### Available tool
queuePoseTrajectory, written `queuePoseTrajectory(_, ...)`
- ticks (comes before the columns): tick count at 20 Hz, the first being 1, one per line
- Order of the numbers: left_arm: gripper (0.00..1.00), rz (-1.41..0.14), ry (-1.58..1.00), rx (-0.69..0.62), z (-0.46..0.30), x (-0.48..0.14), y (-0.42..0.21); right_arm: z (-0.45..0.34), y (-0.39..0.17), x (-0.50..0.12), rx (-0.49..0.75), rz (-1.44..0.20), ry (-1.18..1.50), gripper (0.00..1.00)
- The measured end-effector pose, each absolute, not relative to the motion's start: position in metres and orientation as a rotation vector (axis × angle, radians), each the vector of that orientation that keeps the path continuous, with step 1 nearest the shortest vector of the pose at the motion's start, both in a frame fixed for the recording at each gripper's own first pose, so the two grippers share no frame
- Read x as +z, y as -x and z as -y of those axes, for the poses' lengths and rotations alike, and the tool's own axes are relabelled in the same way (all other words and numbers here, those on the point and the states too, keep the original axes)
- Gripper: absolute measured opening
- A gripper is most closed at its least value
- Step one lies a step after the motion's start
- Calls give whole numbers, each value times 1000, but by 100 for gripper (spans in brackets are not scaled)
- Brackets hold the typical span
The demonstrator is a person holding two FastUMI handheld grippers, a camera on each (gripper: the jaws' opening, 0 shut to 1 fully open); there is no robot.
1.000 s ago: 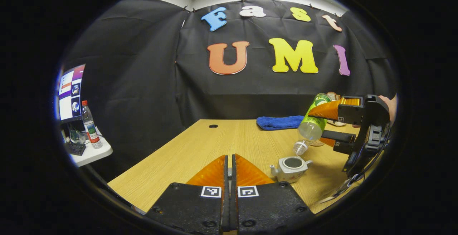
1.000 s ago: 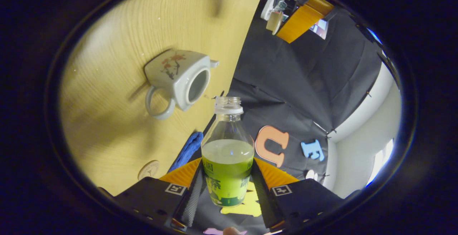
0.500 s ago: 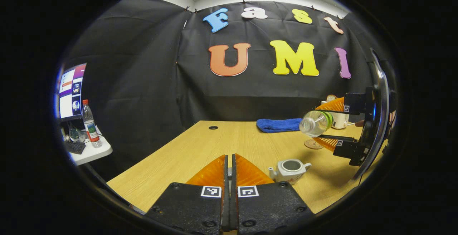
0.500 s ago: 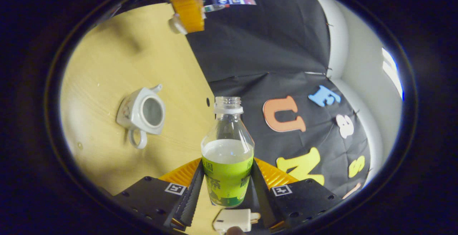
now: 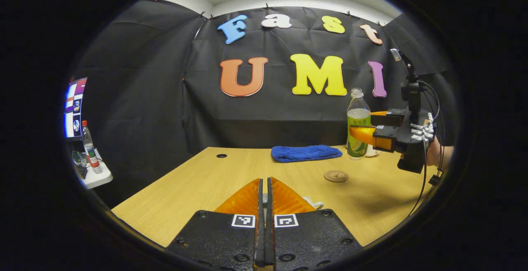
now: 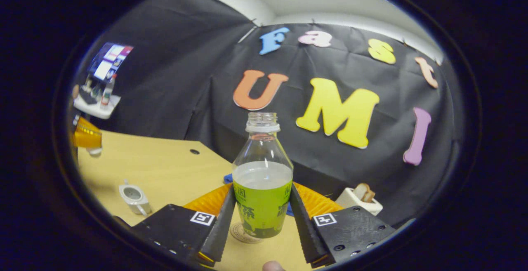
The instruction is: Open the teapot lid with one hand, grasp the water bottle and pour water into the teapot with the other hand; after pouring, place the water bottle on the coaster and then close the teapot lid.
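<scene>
My right gripper (image 6: 262, 196) is shut on the green-labelled water bottle (image 6: 262, 192), which it holds upright and uncapped, about half full. The round coaster (image 6: 242, 234) peeks out just below the bottle's base. From the left gripper view, the bottle (image 5: 358, 126) and right gripper (image 5: 365, 124) hang over the table's far right, with the coaster (image 5: 335, 176) nearer. The white teapot (image 6: 133, 196) stands open on the table; its edge (image 5: 314, 203) shows behind my finger. My left gripper (image 5: 264, 180) is shut, and it holds the small teapot lid (image 6: 94, 151) in the air.
A blue cloth (image 5: 306, 153) lies at the table's back edge. A white holder (image 6: 359, 199) stands at the back right. Left of the wooden table (image 5: 198, 184) is a side table (image 5: 93, 178) with a monitor and a bottle.
The right gripper swung the bottle from tipped over the teapot to upright and carried it back and right, toward the coaster. The left gripper stayed shut and shifted slightly.
</scene>
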State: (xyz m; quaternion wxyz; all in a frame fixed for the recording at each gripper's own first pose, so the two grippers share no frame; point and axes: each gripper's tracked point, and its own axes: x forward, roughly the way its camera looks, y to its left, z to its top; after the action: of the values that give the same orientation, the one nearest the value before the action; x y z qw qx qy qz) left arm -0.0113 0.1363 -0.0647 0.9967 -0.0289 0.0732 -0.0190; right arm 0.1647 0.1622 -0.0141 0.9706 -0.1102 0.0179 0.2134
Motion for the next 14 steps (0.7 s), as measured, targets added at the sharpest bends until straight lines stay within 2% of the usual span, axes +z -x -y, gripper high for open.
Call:
queuePoseTrajectory(5,3,-150,45,-38,-135,-66,9,-145,-205,-63,407,-202,-38,71)
queuePoseTrajectory(10,3,-154,33,-27,-141,-70,10,-155,-231,-102,379,-255,-53,71)
queuePoseTrajectory(14,3,-165,41,-16,-147,-75,8,-164,-237,-109,373,-241,-29,71)
